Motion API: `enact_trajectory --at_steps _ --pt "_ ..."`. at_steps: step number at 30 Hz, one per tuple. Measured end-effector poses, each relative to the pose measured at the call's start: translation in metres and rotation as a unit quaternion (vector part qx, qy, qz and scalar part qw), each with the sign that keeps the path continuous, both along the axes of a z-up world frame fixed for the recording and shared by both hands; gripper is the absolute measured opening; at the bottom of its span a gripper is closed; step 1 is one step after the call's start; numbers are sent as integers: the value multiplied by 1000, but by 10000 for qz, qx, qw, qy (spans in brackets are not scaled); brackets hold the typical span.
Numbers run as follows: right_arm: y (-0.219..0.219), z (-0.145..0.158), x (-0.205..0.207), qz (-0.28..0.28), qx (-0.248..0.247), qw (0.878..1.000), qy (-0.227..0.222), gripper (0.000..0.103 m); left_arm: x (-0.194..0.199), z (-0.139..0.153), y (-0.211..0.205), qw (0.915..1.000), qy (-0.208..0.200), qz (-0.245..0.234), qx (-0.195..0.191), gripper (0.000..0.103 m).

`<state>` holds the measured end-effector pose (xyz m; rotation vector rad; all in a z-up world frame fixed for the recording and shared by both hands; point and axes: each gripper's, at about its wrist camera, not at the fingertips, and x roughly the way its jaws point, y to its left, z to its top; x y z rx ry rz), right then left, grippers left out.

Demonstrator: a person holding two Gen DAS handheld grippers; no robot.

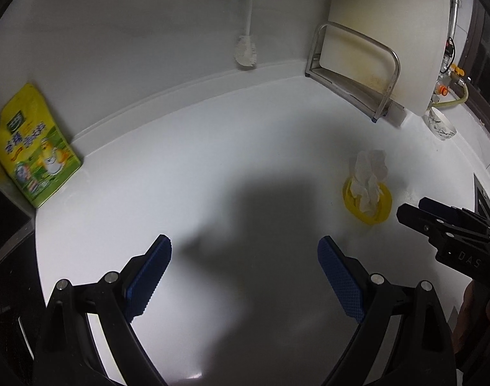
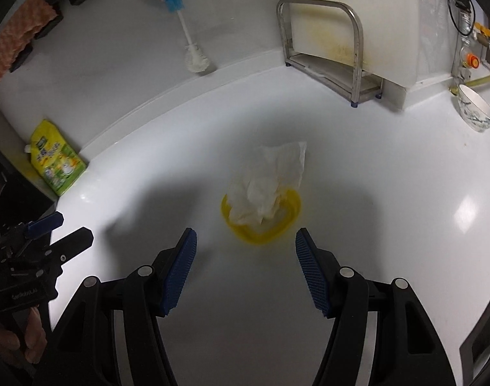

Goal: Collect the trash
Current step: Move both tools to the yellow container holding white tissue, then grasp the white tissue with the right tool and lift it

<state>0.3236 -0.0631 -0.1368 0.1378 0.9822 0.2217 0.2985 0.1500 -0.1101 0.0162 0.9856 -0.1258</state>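
Ahead of your right gripper [image 2: 245, 241], jaws wide apart, only the crumpled tissue [image 2: 270, 180] in its yellow dish [image 2: 261, 225] stands on the white counter [image 2: 373, 193]. Your left gripper [image 1: 245, 254] faces bare counter. Beyond, the metal rack [image 2: 325, 51] and a bowl [image 2: 476, 111] block the far right; the detergent pouch [image 2: 58, 160] blocks the far left.

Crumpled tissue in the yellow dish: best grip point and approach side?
Pinch the tissue at its raised upper bunch, coming from above with the open right hand-held gripper. The paper stands above the yellow dish's rim, so the fingers can miss the dish.
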Motion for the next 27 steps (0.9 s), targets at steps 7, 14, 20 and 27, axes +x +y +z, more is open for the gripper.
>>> enact_trajectory --at_steps 7,14,20,27 --pt "11 -15 25 -56 -315 9995 -29 61 19 -15 -4 9999 141 -20 -81 91" --pt "27 -28 38 101 -656 9978 3 61 20 -24 -1 9996 256 21 -140 91" --pt "28 -35 42 80 -807 9967 29 51 19 -25 2 9995 275 23 -163 91" --pt "31 -32 39 208 -881 9959 -26 15 15 -26 -4 9993 297 -30 -208 91"
